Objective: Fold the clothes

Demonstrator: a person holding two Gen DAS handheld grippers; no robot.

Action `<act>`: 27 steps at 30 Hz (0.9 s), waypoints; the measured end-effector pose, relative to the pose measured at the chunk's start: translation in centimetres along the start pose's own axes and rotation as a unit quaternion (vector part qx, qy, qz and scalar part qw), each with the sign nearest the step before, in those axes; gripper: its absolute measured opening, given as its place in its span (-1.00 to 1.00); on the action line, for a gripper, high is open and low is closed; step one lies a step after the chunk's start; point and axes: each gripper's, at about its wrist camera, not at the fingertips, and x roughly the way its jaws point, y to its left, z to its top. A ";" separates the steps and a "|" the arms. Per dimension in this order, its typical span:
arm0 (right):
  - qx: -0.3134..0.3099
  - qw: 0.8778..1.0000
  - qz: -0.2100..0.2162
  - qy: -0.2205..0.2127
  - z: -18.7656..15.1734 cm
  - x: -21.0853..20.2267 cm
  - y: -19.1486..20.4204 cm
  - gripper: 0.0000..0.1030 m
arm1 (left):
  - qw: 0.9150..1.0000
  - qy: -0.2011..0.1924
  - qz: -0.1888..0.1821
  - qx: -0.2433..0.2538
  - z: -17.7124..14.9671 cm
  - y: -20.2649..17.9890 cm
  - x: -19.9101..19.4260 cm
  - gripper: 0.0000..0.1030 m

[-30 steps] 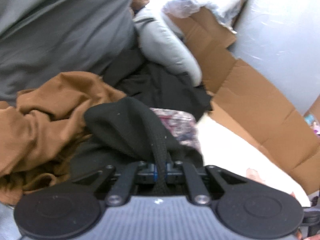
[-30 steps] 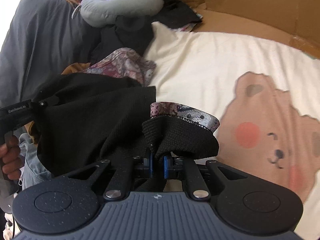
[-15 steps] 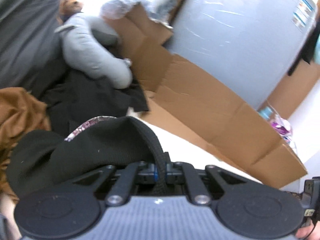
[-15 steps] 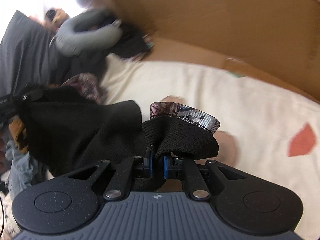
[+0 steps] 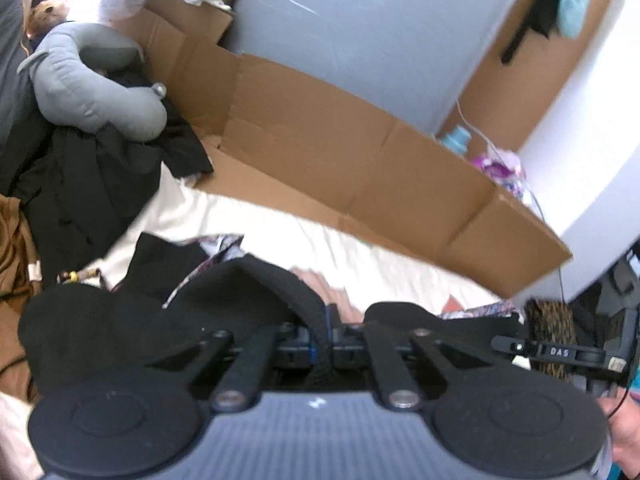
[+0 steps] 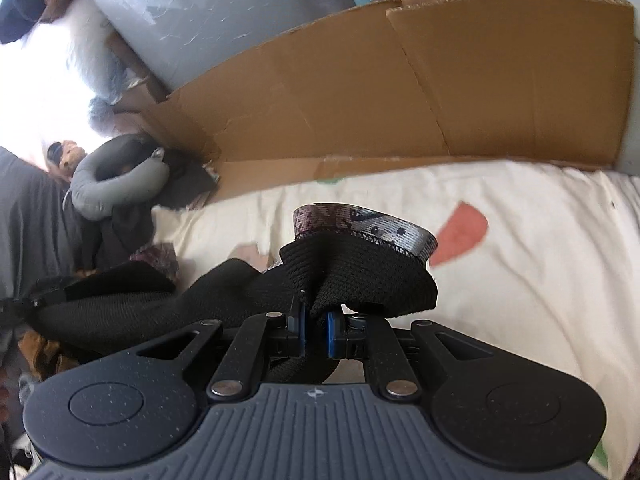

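Gripping a thick black seam of the black garment (image 5: 240, 300), the left gripper (image 5: 320, 344) has its fingers clenched tight on the cloth in the left wrist view. The fabric bunches over the gripper's left side and hangs above the cream bed sheet (image 5: 360, 256). Beyond it a flattened cardboard sheet (image 5: 340, 152) stands along the far edge of the bed, with a grey neck pillow (image 5: 92, 92) lying on a heap of dark clothes (image 5: 80, 176) at upper left. At the right edge part of the right gripper (image 5: 560, 352) shows, with a hand (image 5: 624, 436) below it.

From the right wrist view, the right gripper (image 6: 316, 328) is clenched on another fold of the same garment, whose patterned waistband (image 6: 360, 228) curls up just above the blue fingers (image 6: 331, 330). The cloth stretches away leftwards, held off the sheet (image 6: 520, 280). The cardboard (image 6: 400, 92) and neck pillow (image 6: 116, 184) lie behind.
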 end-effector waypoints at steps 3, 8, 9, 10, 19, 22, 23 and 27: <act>-0.005 1.000 0.015 -0.002 -2.6 -0.5 1.1 -0.83 | 1.000 0.022 0.014 0.013 -1.2 0.7 -0.7 -0.91; 0.012 0.999 0.033 0.041 -5.4 -0.5 1.3 -0.60 | 0.997 0.058 0.041 0.020 -2.9 2.4 -1.9 -0.92; 0.015 0.998 0.034 0.050 -5.7 -0.5 1.3 -0.58 | 0.997 0.064 0.045 0.020 -3.2 2.8 -2.1 -0.92; 0.018 0.997 0.036 0.058 -6.1 -0.5 1.3 -0.50 | 0.996 0.069 0.048 0.020 -3.4 3.1 -2.3 -0.92; 0.056 0.997 -0.006 0.057 -5.9 -1.9 -1.7 -0.05 | 0.988 0.128 0.087 0.002 -7.6 6.3 -4.3 -0.92; 0.053 0.997 -0.010 0.061 -6.0 -1.4 -1.4 -0.05 | 0.985 0.146 0.094 -0.004 -9.1 7.2 -4.6 -0.91; 0.049 0.997 -0.006 0.063 -6.2 -1.6 -1.8 -0.05 | 0.984 0.151 0.094 -0.009 -9.5 7.6 -4.7 -0.91; 0.037 0.997 0.011 0.069 -6.5 -1.0 -0.7 -0.05 | 0.979 0.172 0.104 -0.019 -10.8 9.0 -4.6 -0.92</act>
